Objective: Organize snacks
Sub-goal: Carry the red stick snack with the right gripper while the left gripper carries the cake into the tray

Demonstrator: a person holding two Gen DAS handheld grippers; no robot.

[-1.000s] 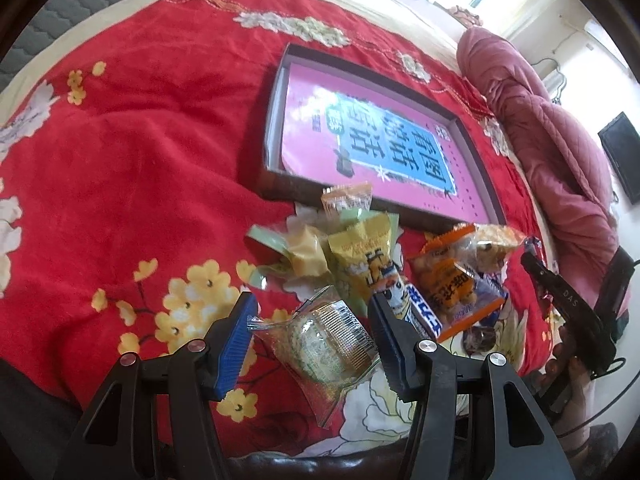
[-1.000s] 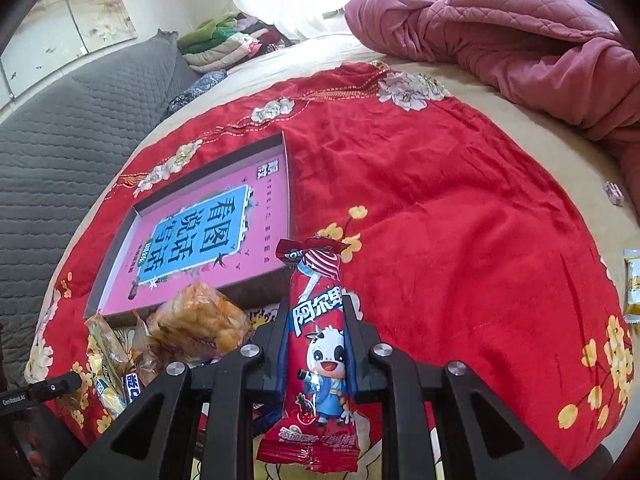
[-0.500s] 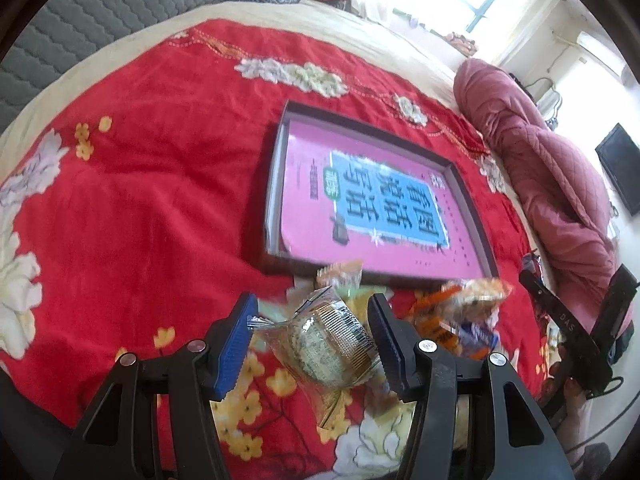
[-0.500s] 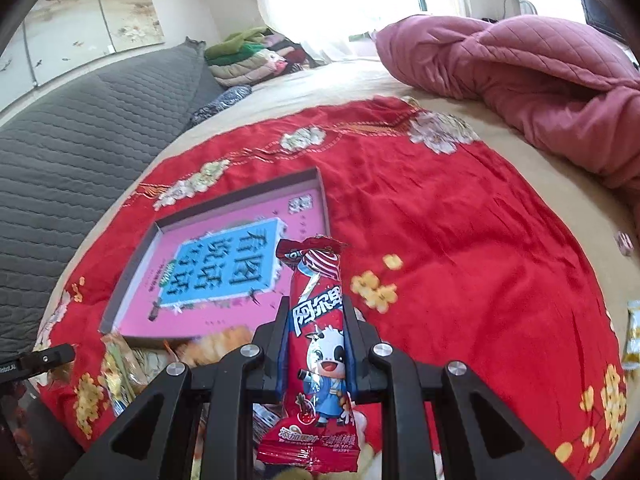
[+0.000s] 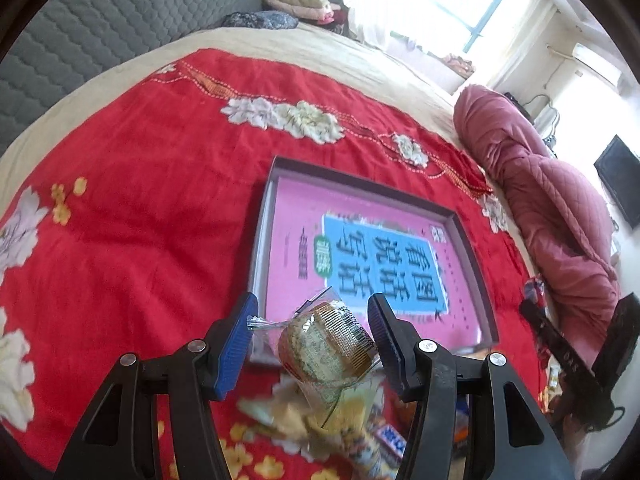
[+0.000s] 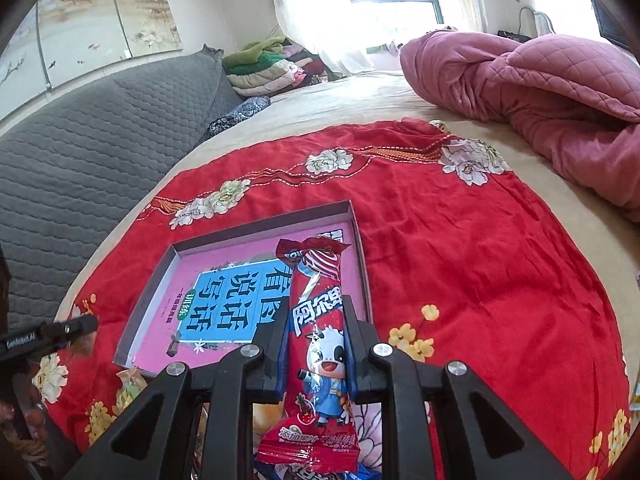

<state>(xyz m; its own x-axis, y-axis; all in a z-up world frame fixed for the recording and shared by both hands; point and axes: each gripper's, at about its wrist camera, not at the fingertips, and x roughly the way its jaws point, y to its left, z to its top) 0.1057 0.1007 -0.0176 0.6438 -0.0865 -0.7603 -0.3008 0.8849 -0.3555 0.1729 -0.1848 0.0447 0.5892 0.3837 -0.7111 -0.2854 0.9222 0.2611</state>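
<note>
Snacks are mid-sort: the left gripper clamps a round wrapped cake, the right gripper pinches a red stick packet, the tray ahead holds none, and loose packets remain below.

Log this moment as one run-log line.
left tool: shut on clear-wrapped round cake | right tool: shut on long red cow-print snack packet | shallow pink-lined box: no snacks inside
</note>
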